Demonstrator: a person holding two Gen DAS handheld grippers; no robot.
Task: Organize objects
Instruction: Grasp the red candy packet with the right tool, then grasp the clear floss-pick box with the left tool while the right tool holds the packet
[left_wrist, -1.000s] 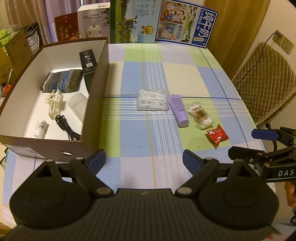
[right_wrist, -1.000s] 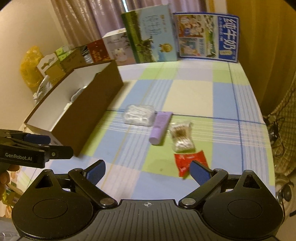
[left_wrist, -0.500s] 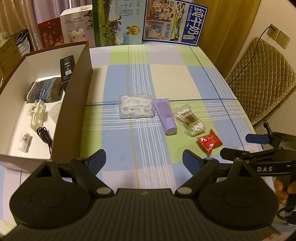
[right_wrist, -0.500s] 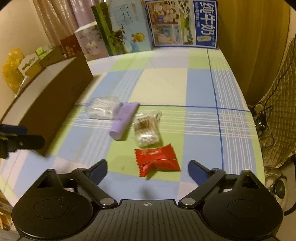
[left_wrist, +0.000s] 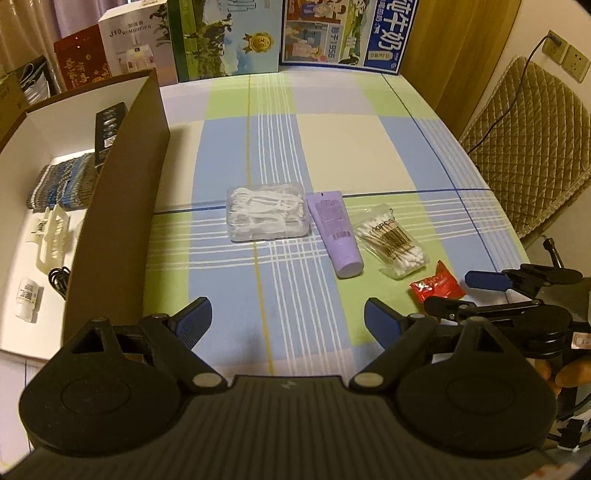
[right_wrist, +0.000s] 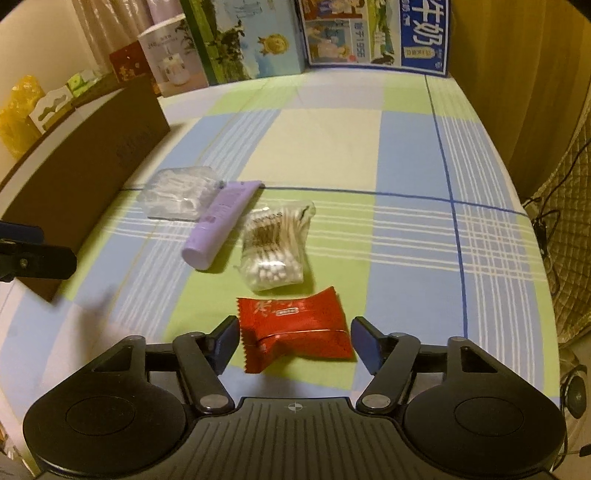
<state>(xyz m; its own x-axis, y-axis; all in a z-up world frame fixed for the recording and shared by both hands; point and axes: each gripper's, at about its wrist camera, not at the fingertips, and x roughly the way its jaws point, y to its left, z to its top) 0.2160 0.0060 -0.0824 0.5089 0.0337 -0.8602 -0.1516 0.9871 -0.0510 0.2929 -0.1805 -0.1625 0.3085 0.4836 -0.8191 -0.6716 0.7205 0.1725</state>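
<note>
Right wrist: red packet (right_wrist: 295, 328) between right gripper (right_wrist: 294, 345) jaws, untouched

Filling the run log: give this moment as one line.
right gripper: fingers closing around red packet, not gripping | left gripper: open, empty | box: partly filled

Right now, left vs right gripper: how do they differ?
The left gripper hangs wide open over bare tablecloth with nothing between its fingers; the right gripper is narrower, its jaws having just been closing, and straddles the red snack packet. The left sits near the cardboard box; the right is at the end of the item row. Both angle down toward the table, neither gripping yet.
</note>
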